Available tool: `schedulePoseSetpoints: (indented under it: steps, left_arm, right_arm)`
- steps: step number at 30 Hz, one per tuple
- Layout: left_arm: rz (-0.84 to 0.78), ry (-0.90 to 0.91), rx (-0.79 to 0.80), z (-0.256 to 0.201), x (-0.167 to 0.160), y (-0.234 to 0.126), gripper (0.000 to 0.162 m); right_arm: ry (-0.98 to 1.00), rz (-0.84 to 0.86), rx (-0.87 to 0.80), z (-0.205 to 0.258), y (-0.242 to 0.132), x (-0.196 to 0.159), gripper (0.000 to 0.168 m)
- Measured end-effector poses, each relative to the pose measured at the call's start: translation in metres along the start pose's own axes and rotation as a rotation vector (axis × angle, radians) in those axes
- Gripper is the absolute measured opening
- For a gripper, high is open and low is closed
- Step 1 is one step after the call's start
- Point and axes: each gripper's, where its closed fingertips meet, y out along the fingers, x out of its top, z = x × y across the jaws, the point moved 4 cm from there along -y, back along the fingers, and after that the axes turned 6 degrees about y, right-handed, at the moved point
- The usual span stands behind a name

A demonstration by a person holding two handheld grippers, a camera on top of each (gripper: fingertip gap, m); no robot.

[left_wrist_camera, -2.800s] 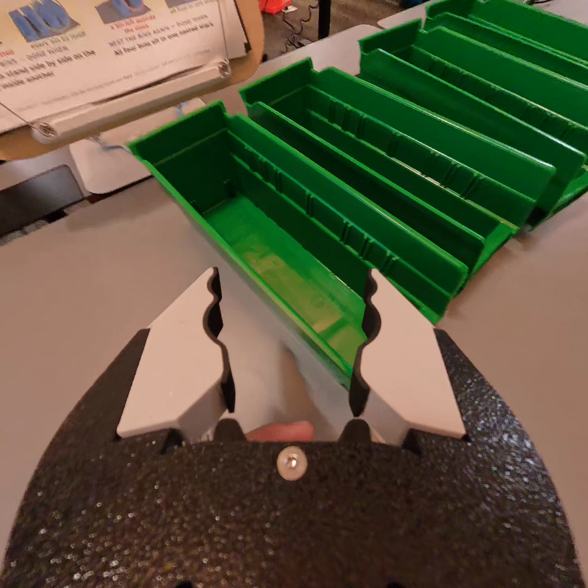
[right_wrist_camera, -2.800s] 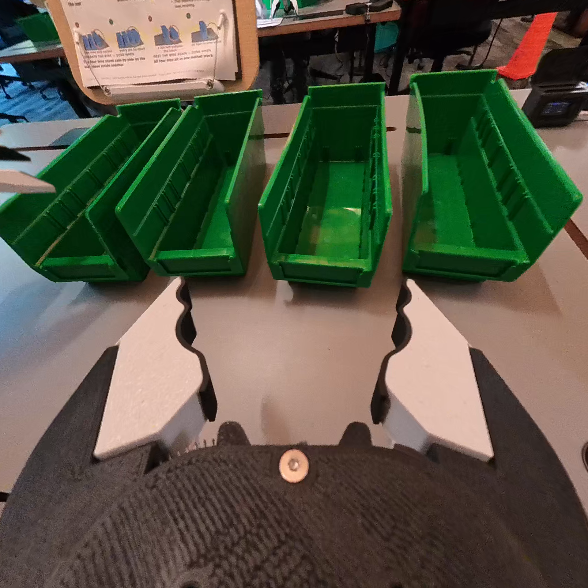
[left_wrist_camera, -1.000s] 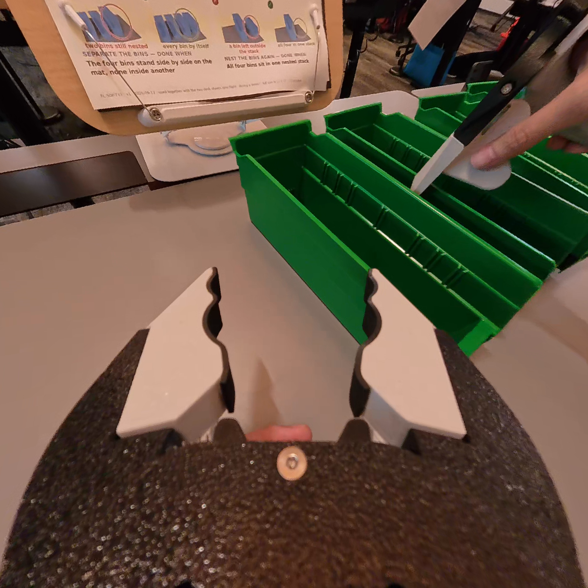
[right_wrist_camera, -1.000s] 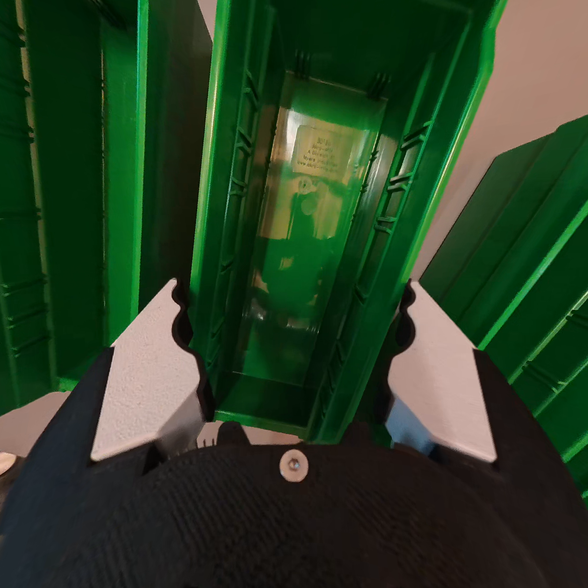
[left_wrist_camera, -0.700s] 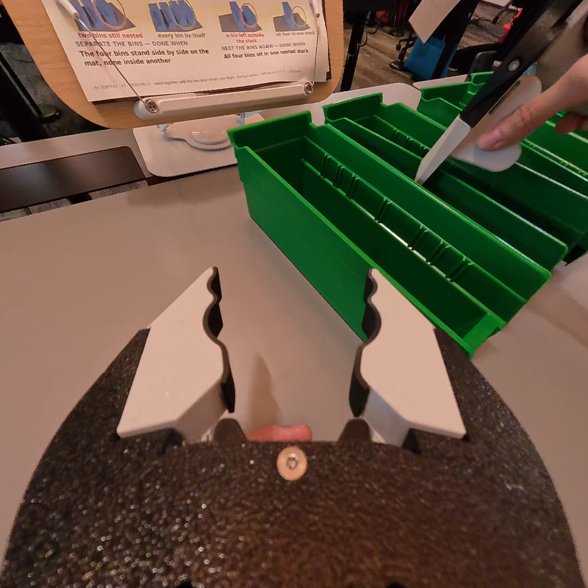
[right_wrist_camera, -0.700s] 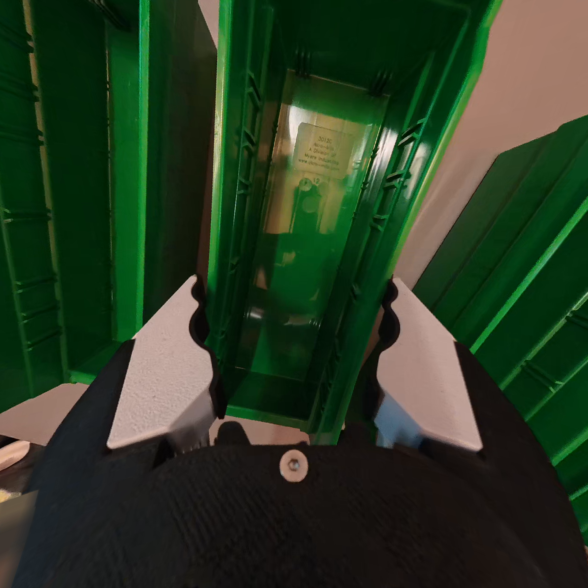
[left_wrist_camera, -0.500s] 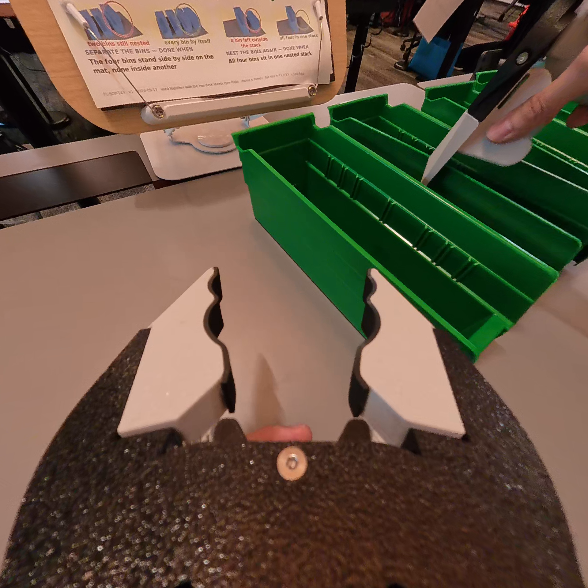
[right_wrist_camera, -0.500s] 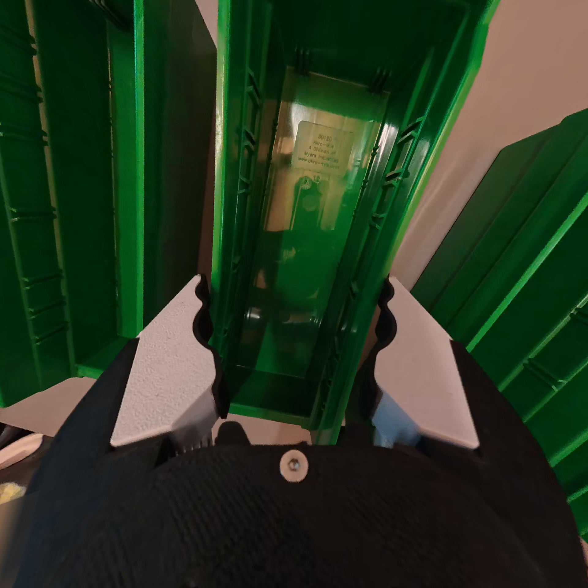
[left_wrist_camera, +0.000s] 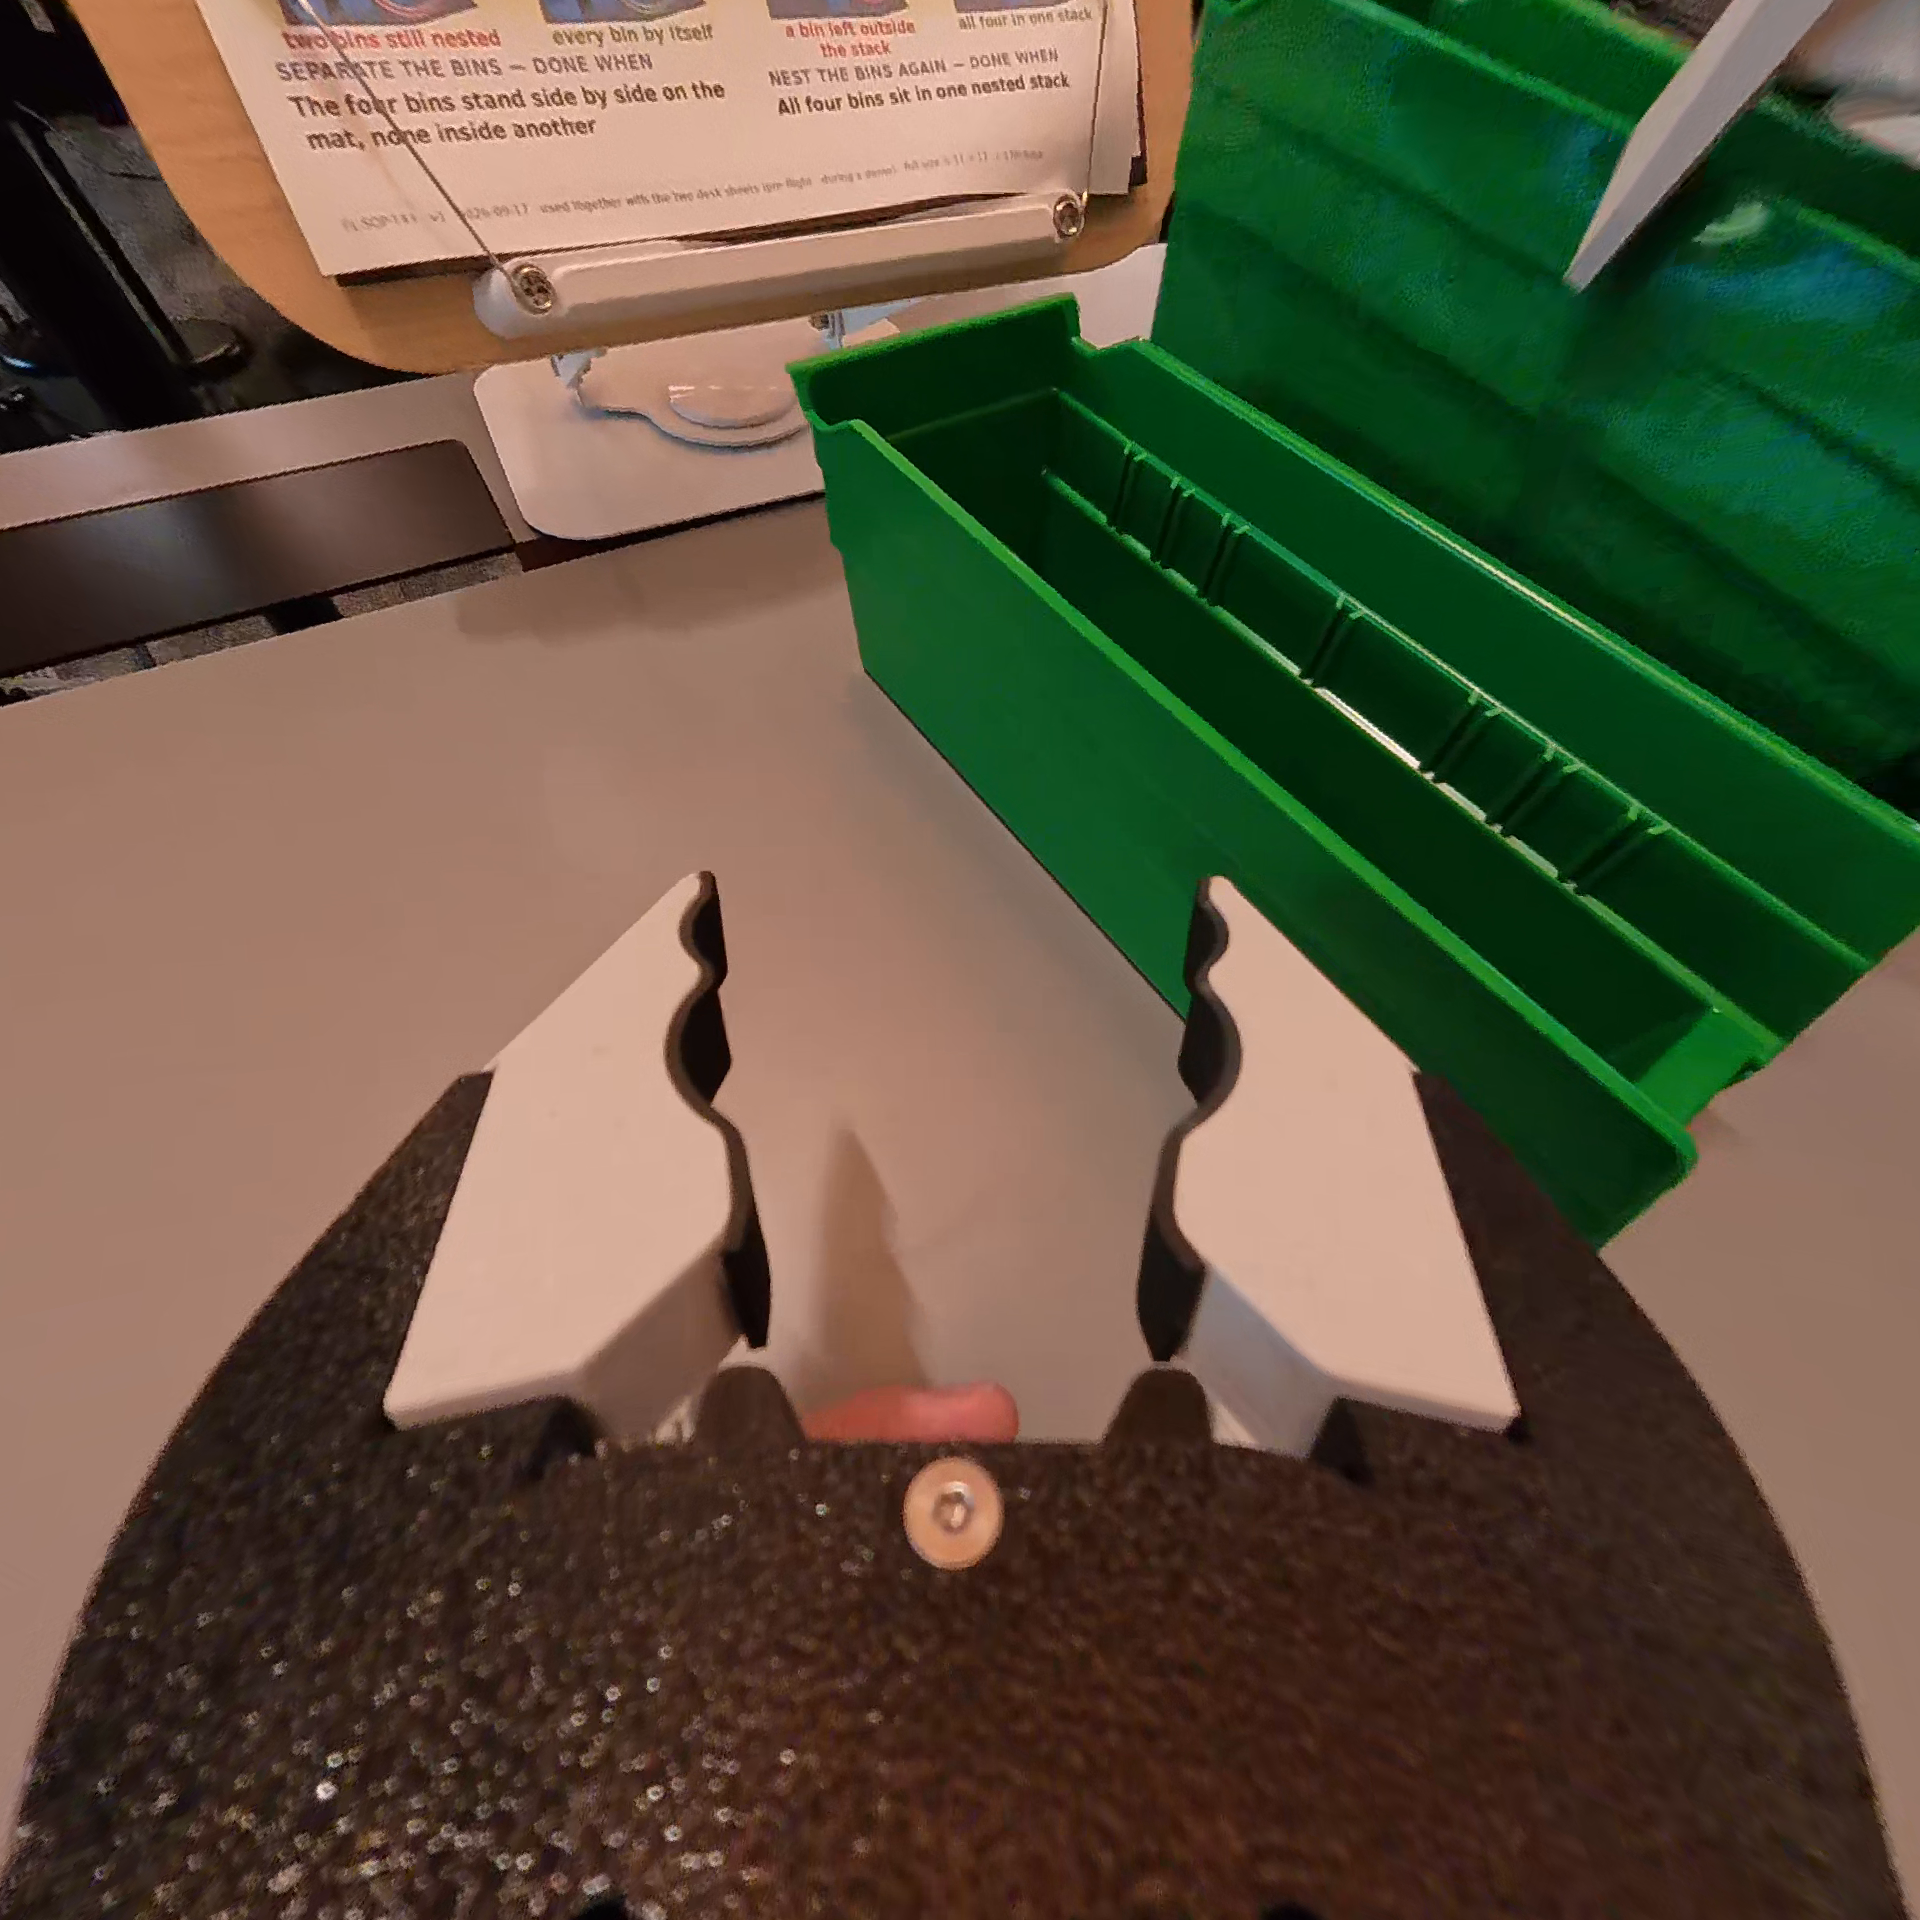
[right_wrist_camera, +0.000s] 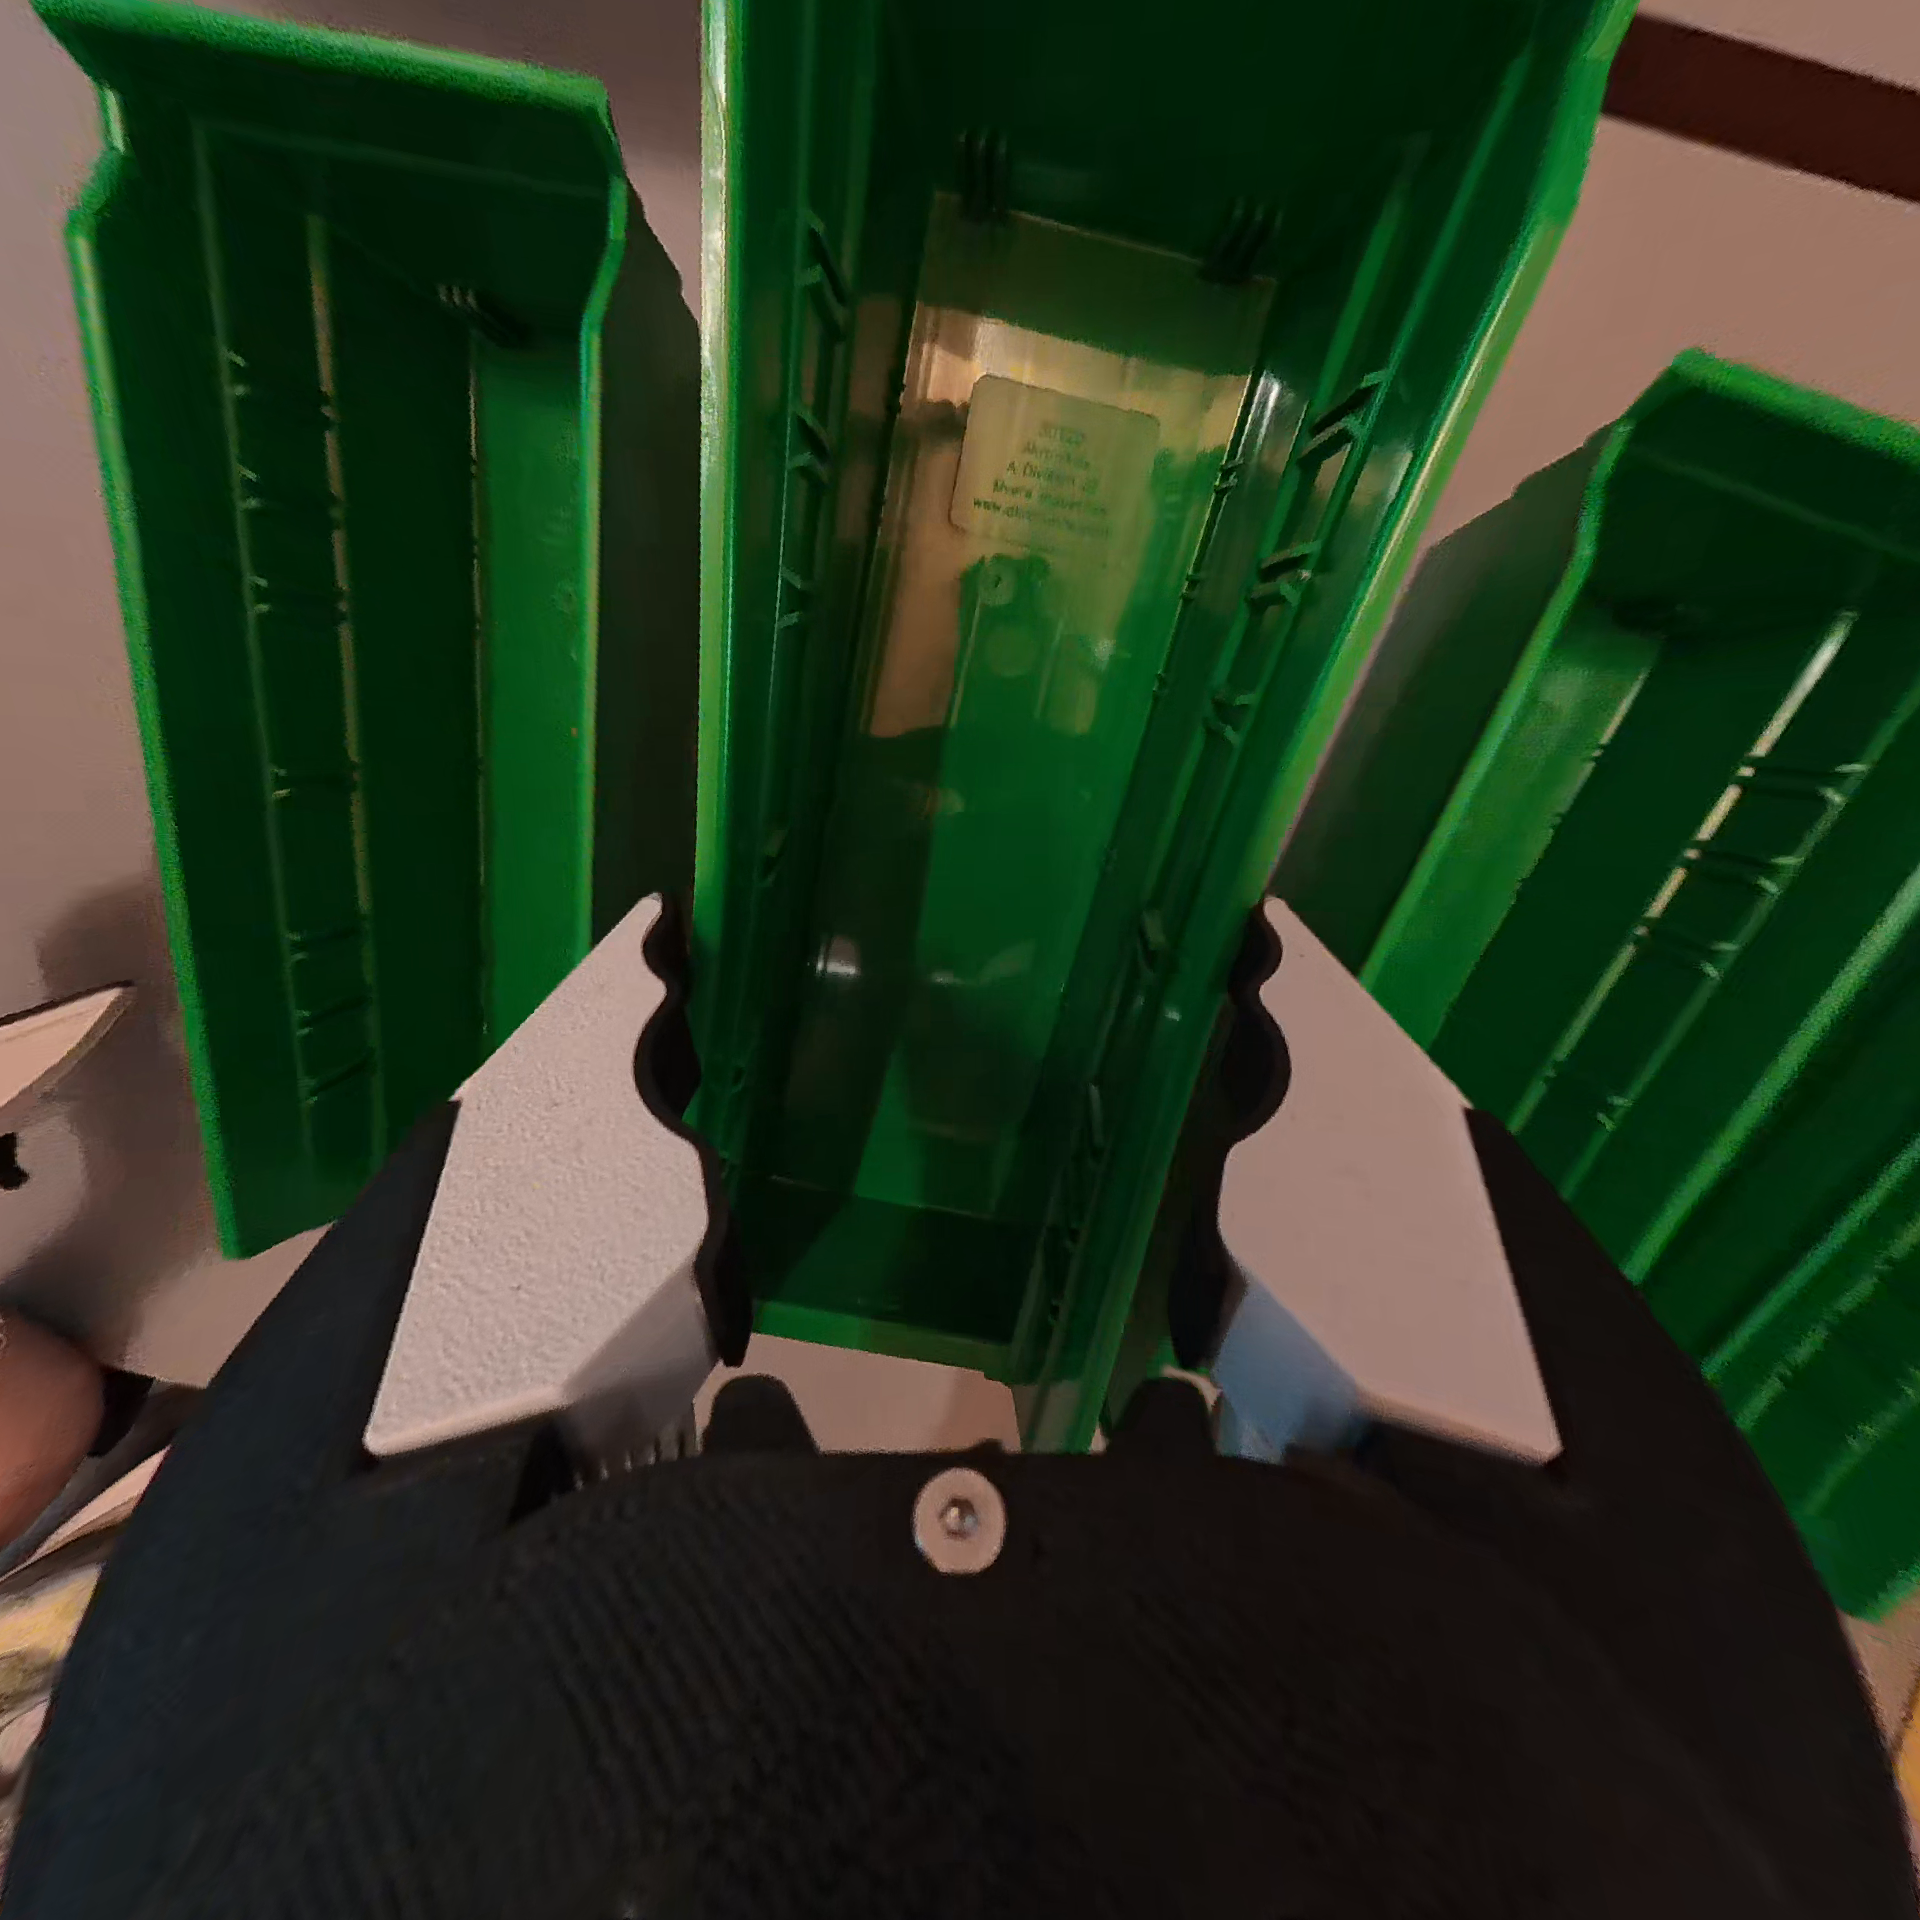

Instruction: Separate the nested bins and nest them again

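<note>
2 grippers: our right gripper (right_wrist_camera: 961, 1122) clamps the middle green bin (right_wrist_camera: 1039, 644), raised between neighbours at 10 and 2 o'clock; our left gripper (left_wrist_camera: 951, 1122) gapes empty, another bin (left_wrist_camera: 1299, 748) at 1 o'clock.

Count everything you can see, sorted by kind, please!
Green plastic bins clearly seen: 3 (left bin, middle bin, right bin)
Black-and-white grippers: 2 (left gripper, right gripper)
Wooden board with paper sheet: 1
Grey table: 1
Total: 7
</note>
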Motion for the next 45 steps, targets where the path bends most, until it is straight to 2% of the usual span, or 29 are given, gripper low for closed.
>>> schedulePoseSetpoints:
  steps: [5, 11, 16, 21, 35, 45]
  left_arm:
    - [-0.012, -0.025, 0.010, 0.008, 0.002, -0.003, 0.087]
    - [-0.011, -0.024, 0.013, 0.009, 0.002, -0.004, 0.087]
    - [-0.021, -0.007, 0.009, 0.004, 0.005, -0.007, 0.086]
    - [-0.034, 0.000, 0.013, 0.005, 0.008, -0.011, 0.086]
    - [-0.051, -0.023, -0.007, 0.005, 0.010, -0.013, 0.086]
    - [-0.047, -0.032, -0.022, 0.002, 0.010, -0.012, 0.086]
  right_arm:
    - [0.010, -0.011, -0.004, 0.012, -0.043, 0.008, 0.104]
    - [-0.045, -0.021, 0.079, 0.062, -0.080, 0.014, 0.104]
    - [-0.073, 0.023, 0.132, 0.106, -0.064, 0.016, 0.104]
    - [-0.088, 0.082, 0.125, 0.130, -0.039, 0.014, 0.104]
    - [-0.066, 0.174, 0.031, 0.131, -0.022, 0.007, 0.103]
    - [-0.079, 0.214, 0.033, 0.134, -0.018, -0.004, 0.104]
